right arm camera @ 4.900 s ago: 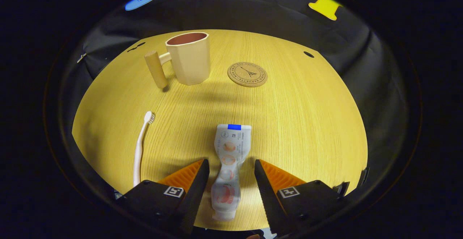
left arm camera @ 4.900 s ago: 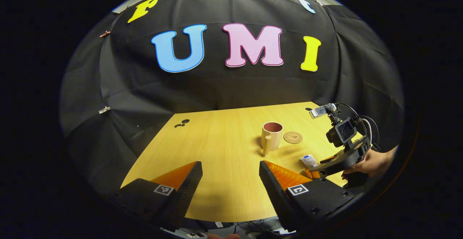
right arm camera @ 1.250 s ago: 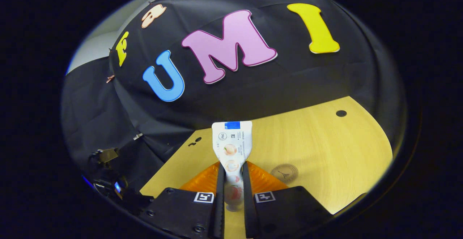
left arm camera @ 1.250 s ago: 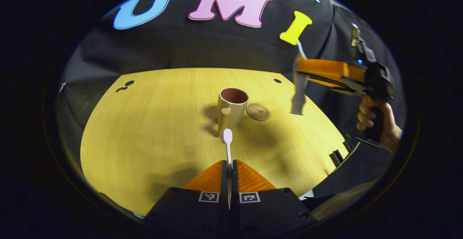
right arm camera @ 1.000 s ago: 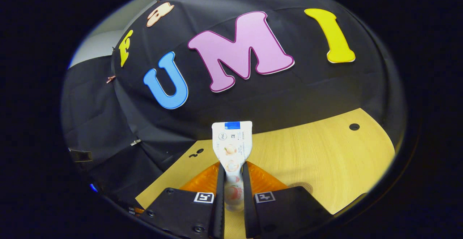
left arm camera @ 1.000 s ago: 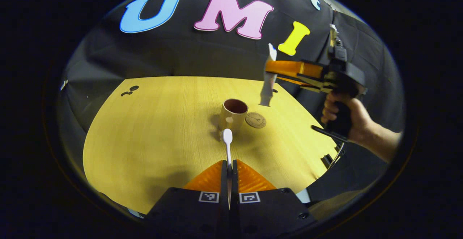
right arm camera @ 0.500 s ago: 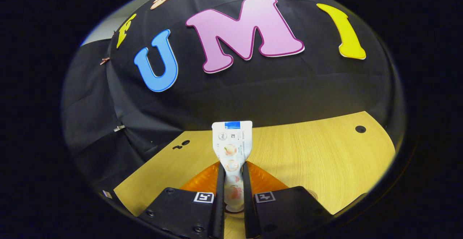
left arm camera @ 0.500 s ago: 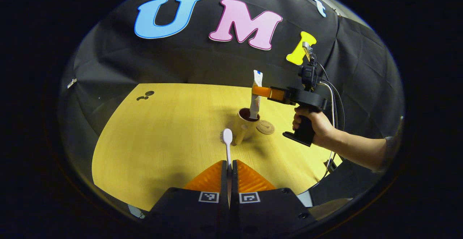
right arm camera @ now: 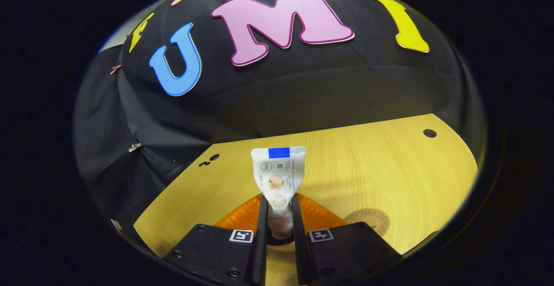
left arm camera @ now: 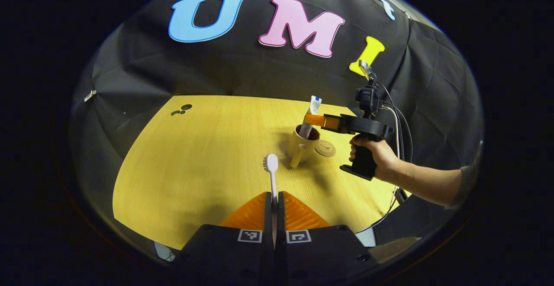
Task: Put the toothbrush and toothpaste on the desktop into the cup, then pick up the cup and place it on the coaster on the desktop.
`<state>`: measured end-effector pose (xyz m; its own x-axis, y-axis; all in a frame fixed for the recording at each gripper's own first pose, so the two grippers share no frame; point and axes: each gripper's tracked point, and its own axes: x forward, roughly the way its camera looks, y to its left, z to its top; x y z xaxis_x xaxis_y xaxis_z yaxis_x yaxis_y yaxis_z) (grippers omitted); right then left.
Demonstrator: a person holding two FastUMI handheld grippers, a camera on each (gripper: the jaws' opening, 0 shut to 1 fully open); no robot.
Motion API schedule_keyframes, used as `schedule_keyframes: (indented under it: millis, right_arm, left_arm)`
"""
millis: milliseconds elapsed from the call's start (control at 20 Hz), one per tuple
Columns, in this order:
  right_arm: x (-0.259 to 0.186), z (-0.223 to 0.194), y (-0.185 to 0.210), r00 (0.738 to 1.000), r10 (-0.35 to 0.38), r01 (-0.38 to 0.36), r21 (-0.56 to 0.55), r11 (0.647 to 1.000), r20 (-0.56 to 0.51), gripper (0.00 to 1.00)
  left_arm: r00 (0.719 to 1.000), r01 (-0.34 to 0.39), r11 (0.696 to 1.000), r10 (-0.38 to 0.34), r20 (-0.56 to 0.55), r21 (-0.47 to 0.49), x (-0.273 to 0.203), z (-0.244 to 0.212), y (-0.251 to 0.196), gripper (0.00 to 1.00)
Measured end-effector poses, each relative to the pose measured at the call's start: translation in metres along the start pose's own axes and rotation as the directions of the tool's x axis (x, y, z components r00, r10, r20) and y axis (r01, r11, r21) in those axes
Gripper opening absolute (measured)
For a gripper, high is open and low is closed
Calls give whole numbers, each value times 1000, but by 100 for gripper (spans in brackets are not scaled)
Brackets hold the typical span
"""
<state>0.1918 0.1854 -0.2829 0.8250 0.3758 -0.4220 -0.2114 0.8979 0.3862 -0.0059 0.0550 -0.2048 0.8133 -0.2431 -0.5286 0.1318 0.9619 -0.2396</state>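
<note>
Left gripper view: the left tool point(left arm camera: 275, 199) is closed on the toothbrush point(left arm camera: 272, 178), whose thin white handle is pinched between the two fingers and runs straight ahead of them, ending in a rounded white head with the bristles facing left. Beyond the brush head, slightly to its right, the cup point(left arm camera: 302, 144) stands upright on the pale wooden desk point(left arm camera: 194, 165); it is cream-coloured outside and reddish-brown inside, with a stubby peg-like handle turned toward the left tool. Just right of the cup lies the round brown coaster point(left arm camera: 325, 148), flat on the desk and bearing a printed emblem. Above the cup the right tool point(left arm camera: 312, 119), held by a hand point(left arm camera: 381, 158), grips the toothpaste point(left arm camera: 311, 115); the white tube leans a little, its lower end down inside the cup mouth and its flat crimped end, tipped with a blue mark, pointing upward. Right gripper view: the right tool point(right arm camera: 279, 225) is closed on the toothpaste point(right arm camera: 278, 182), both fingers pressing on the narrow lower part of the tube, which widens ahead of them into a flat white panel with small round pictures and a blue rectangle at its far edge. The coaster point(right arm camera: 368, 221) lies on the desk point(right arm camera: 368, 169) to the right of the fingers.
</note>
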Motion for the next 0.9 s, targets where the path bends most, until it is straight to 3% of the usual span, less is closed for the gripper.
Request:
schedule_keyframes:
  millis: [50, 100, 150, 250, 350, 400, 450, 500, 700, 750, 800, 850, 900]
  right_arm:
    - [-2, -1, 0, 1000, 3, -3, 6, 1000, -7, 32]
    - [-3, -3, 1, 1000, 2, -1, 14, 1000, -13, 26]
    - [-3, -7, 0, 1000, 1, 0, 20, 1000, -23, 46]
    - [-5, -10, 0, 999, -6, 7, 21, 1000, -34, 36]
    - [-9, -7, 0, 999, -5, 6, 25, 1000, -32, 52]
    - [-12, -6, 0, 999, -3, 4, 36, 999, -32, 53]
    - [-16, -3, -1, 999, -2, 3, 49, 999, -33, 46]
    - [-20, 0, -2, 999, -3, 5, 60, 998, -34, 59]
    - [-41, -4, -13, 997, -2, 6, 53, 999, -72, 63]
    - [-49, -8, -19, 996, -9, 13, 40, 999, -92, 54]
    - [-56, -13, -24, 994, -15, 18, 29, 999, -111, 54]
    - [-64, -18, -30, 991, -20, 23, 20, 1000, -129, 64]
    - [-72, -24, -35, 989, -23, 26, 13, 1000, -149, 54]
  left_arm:
    - [1000, 2, 1000, -2, -2, -2, 1, -1, -2, 6]
    - [1000, 4, 1000, -4, -5, -3, 2, -1, -3, 6]
    - [1000, 6, 1000, -6, -7, -2, 3, -1, -5, 6]
    - [1000, 6, 1000, -6, -7, 1, 5, 1, -6, 6]
    - [1000, 4, 1000, -4, 1, -4, 6, 6, -6, 6]
    - [1000, 2, 1000, -2, 7, -10, 6, 9, -7, 6]
    - [1000, 2, 1000, -2, 13, -18, 8, 13, -9, 6]
    - [1000, 3, 1000, -2, 22, -27, 10, 19, -9, 6]
    - [997, 10, 999, -8, 71, -36, 22, 47, -15, 6]
    - [996, 15, 999, -12, 85, -37, 27, 55, -18, 6]
    - [995, 21, 999, -17, 100, -37, 33, 65, -20, 6]
    - [993, 27, 999, -22, 114, -39, 41, 74, -23, 6]
    - [991, 32, 999, -27, 130, -40, 47, 83, -26, 6]
